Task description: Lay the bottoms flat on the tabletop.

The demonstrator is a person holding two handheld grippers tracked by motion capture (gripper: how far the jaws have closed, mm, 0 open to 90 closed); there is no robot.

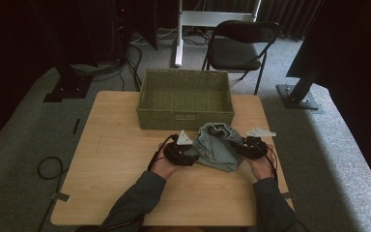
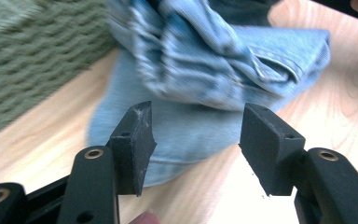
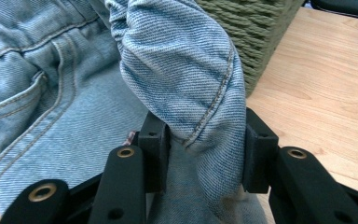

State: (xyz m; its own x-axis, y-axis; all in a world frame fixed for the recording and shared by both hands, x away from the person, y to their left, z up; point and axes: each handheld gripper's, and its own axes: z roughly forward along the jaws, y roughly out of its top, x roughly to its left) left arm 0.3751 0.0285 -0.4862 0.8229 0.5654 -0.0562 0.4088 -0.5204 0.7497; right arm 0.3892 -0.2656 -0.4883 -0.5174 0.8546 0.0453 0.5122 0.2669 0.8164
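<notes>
the denim garment (image 1: 218, 146) lies bunched on the wooden tabletop (image 1: 116, 159), just in front of the green woven basket (image 1: 185, 99), between the two hands. it looks like jeans, because the right gripper view shows a pocket and orange seams (image 3: 37, 93).

the right gripper (image 3: 204, 154) has its fingers (image 3: 154, 140) pinching a thick roll of the denim, maybe a leg or a folded edge; the cloth bulges between the two black pads and is pressed from both sides. i think this grip is there to keep one side of the garment under control, so it can be lifted or pulled without sliding away.

the left gripper (image 2: 193, 140) has its fingers (image 2: 133, 140) spread apart, and nothing is between them. they point at the flat lower edge of the cloth (image 2: 191, 140), which lies on the tabletop a little beyond the tips. probably the wide opening is to take a new hold on the opposite side of the bundle.

the basket stands open and close behind the cloth, so a short move forward would be enough to put the garment in. this seems to be the reason why the work is done so near to its wall. whether the cloth touches the basket, i cannot tell.
</notes>
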